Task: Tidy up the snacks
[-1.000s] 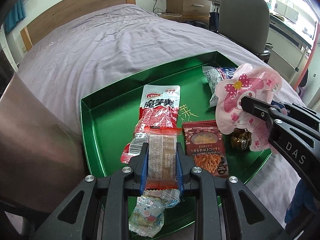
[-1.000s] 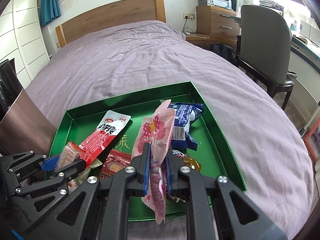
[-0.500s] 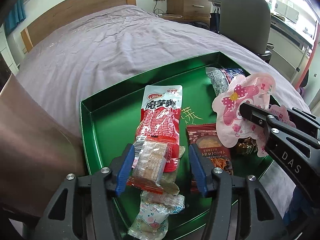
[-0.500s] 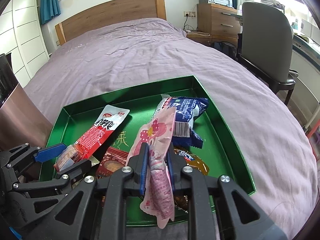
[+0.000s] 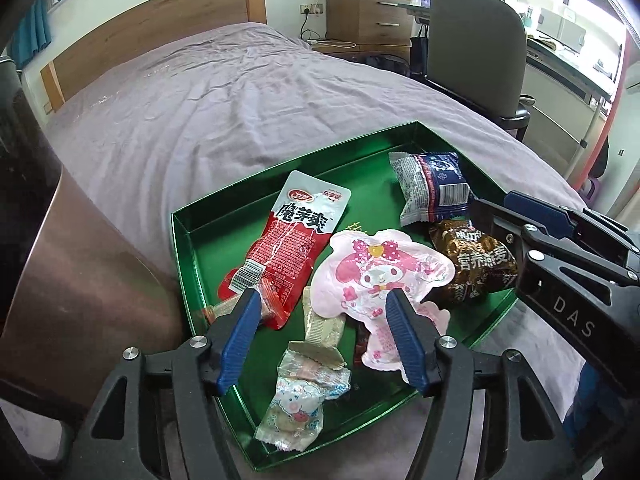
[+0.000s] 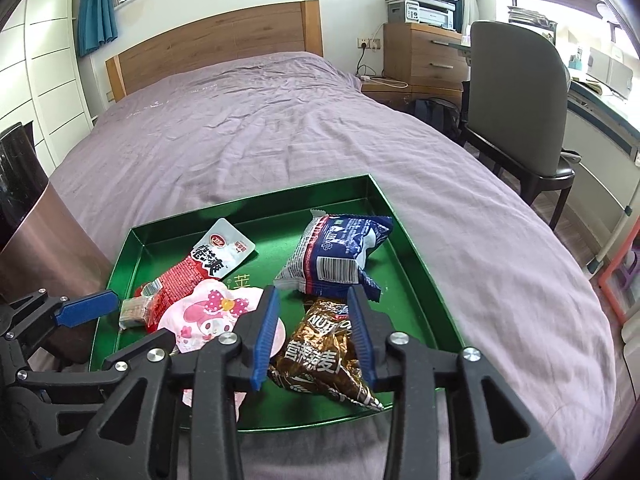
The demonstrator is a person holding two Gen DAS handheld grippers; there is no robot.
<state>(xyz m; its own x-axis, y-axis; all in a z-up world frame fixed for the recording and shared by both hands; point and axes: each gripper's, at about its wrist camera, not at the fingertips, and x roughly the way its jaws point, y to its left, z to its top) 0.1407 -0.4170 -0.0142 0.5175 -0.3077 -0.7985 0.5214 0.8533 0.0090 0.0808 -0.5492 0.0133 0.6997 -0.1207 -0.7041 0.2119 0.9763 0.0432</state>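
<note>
A green tray (image 5: pixel 188 248) (image 6: pixel 412 264) lies on the bed and holds several snacks. In it lie a red and white pouch (image 5: pixel 294 236) (image 6: pixel 208 268), a pink bunny pack (image 5: pixel 380 276) (image 6: pixel 208 312), a blue and white bag (image 5: pixel 432 186) (image 6: pixel 340 256), a brown and gold bag (image 5: pixel 472 264) (image 6: pixel 324 360), a small orange-wrapped cracker (image 6: pixel 136 310) and a small candy pack (image 5: pixel 296 404). My left gripper (image 5: pixel 324 312) is open and empty over the tray's near edge. My right gripper (image 6: pixel 314 312) is open and empty, with the brown bag between its fingers.
The bed has a purple sheet (image 6: pixel 260 120) and a wooden headboard (image 6: pixel 216 44). A brown metallic bin (image 5: pixel 68 280) (image 6: pixel 44 248) stands at the left of the tray. A grey chair (image 6: pixel 516 96) and a wooden dresser (image 6: pixel 420 56) stand at the right.
My left gripper opened and let the orange cracker fall into the tray. My right gripper opened and let the pink bunny pack drop onto the tray. Both pulled back a little.
</note>
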